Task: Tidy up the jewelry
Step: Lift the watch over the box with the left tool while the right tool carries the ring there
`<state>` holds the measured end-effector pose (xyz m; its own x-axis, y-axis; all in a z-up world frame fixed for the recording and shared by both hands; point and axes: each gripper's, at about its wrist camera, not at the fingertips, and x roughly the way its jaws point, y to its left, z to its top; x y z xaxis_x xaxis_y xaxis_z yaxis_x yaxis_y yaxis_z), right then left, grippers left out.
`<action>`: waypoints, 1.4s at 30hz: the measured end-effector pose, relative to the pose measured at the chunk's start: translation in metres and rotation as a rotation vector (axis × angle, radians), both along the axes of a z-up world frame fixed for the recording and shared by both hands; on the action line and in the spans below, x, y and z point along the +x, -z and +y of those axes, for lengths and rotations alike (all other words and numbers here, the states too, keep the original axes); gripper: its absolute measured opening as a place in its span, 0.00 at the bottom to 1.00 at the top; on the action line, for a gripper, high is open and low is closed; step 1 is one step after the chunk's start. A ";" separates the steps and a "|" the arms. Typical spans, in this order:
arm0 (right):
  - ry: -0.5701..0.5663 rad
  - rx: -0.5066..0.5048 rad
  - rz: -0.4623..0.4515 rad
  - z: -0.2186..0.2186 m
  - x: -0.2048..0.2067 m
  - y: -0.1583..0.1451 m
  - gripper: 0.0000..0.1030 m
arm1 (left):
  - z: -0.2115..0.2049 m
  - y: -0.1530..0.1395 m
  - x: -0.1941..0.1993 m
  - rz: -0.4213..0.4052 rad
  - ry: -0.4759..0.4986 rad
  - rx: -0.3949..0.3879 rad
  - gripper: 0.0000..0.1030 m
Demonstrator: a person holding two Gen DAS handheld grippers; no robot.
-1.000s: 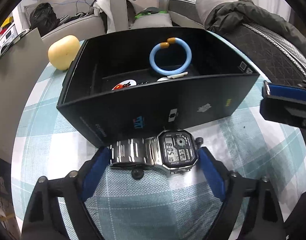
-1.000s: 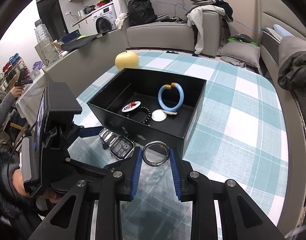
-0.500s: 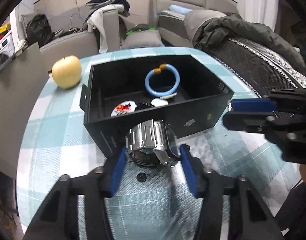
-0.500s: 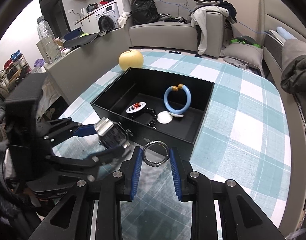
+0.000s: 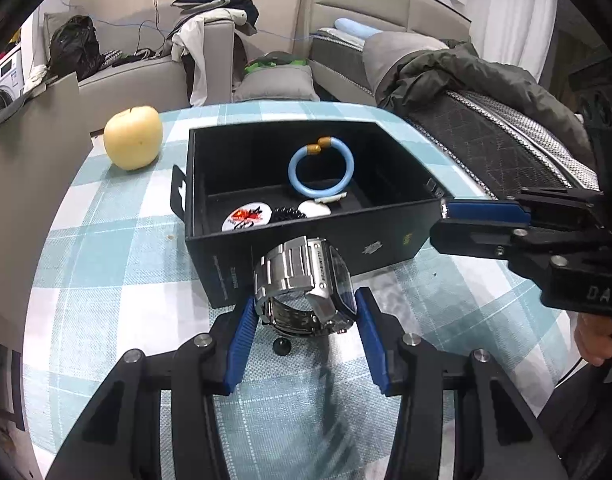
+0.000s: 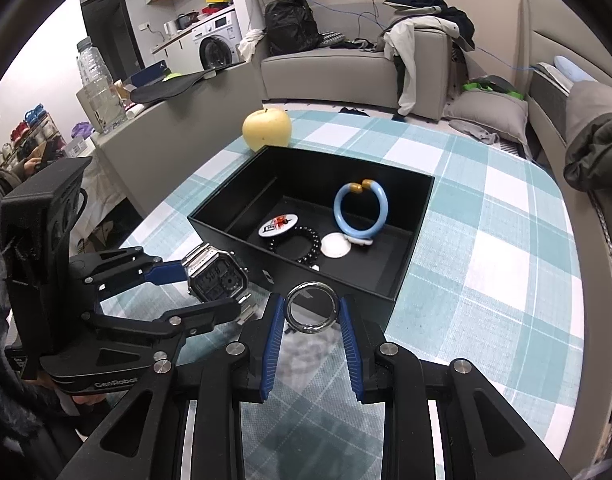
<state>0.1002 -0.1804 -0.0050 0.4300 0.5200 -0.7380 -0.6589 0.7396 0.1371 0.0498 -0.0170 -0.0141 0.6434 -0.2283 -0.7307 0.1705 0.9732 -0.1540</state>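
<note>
A black open box [image 5: 306, 250] [image 6: 410, 276] stands on the checked tablecloth. Inside lie a blue bangle [image 5: 321, 167] [image 6: 360, 213], a black bead bracelet [image 6: 301, 245], a white disc [image 6: 336, 245] and a round printed badge [image 5: 246, 217] [image 6: 277, 225]. My left gripper [image 5: 303, 312] [image 6: 203, 280] is shut on a steel digital watch [image 5: 303, 286] [image 6: 215, 278] and holds it above the cloth, in front of the box's near wall. My right gripper [image 6: 312, 308] [image 5: 482, 216] is shut on a silver bangle [image 6: 313, 307] just before the box's near corner.
A yellow apple [image 5: 133, 142] [image 6: 267, 128] sits on the table behind the box's far left corner. A grey board [image 5: 21, 184] stands at the table's left edge. Sofas with clothes and a dark jacket [image 5: 466, 80] surround the table. A small black screw [image 5: 282, 345] lies under the watch.
My left gripper closed on the watch, lifted it off the cloth and turned it on edge. My right gripper kept its hold on the silver bangle and rose slightly.
</note>
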 end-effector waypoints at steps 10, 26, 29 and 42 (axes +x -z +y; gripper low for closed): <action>0.025 0.046 -0.030 -0.006 0.000 -0.011 0.26 | 0.006 -0.025 -0.008 -0.085 0.014 -0.033 0.41; 0.068 0.104 -0.085 -0.008 -0.003 -0.025 0.26 | 0.015 -0.043 -0.003 -0.175 -0.037 -0.031 0.41; 0.070 0.111 -0.093 -0.005 -0.003 -0.026 0.26 | 0.018 -0.046 -0.002 -0.185 -0.053 -0.032 0.41; 0.077 0.119 -0.102 -0.003 -0.001 -0.028 0.26 | 0.029 -0.053 0.003 -0.212 -0.101 -0.025 0.41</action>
<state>0.0997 -0.1832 0.0229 0.5414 0.5642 -0.6233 -0.6162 0.7707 0.1623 0.0526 0.0117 0.0384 0.8025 -0.1715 -0.5715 0.1037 0.9833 -0.1494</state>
